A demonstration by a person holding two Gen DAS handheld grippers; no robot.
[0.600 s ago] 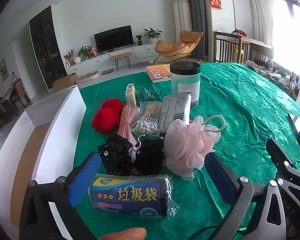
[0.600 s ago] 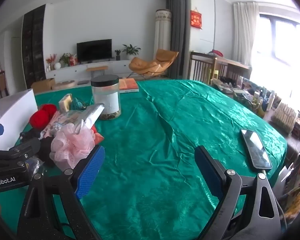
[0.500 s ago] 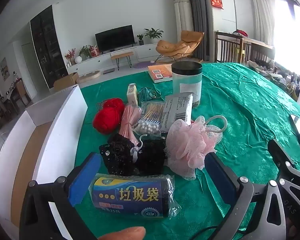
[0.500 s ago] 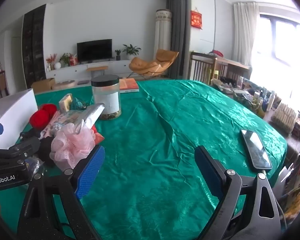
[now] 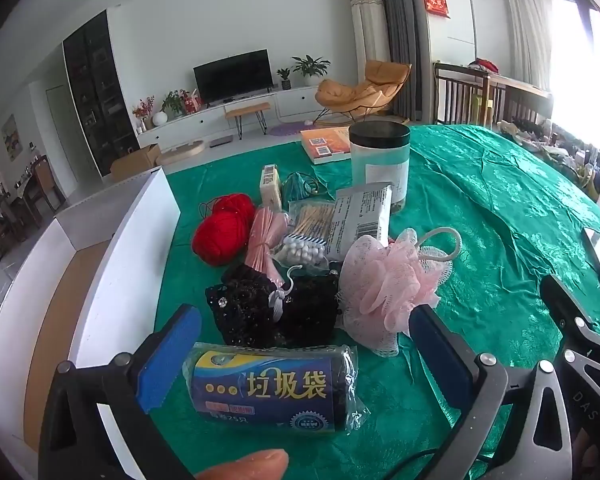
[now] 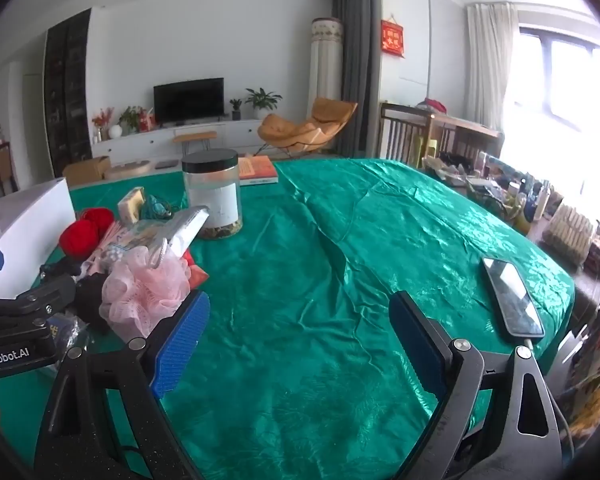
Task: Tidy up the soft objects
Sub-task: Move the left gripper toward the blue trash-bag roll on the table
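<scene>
My left gripper is open, its blue pads on either side of a blue roll of garbage bags lying on the green cloth. Behind the roll lie a black sequined fabric piece, a pink bath pouf and red yarn balls. My right gripper is open and empty over bare green cloth; the pouf sits just left of its left pad.
A white open box stands at the left. A black-lidded jar, cotton swabs, a silver packet and an orange book lie behind. A phone lies at right.
The left gripper has edged slightly forward toward the pile. The right gripper is almost still.
</scene>
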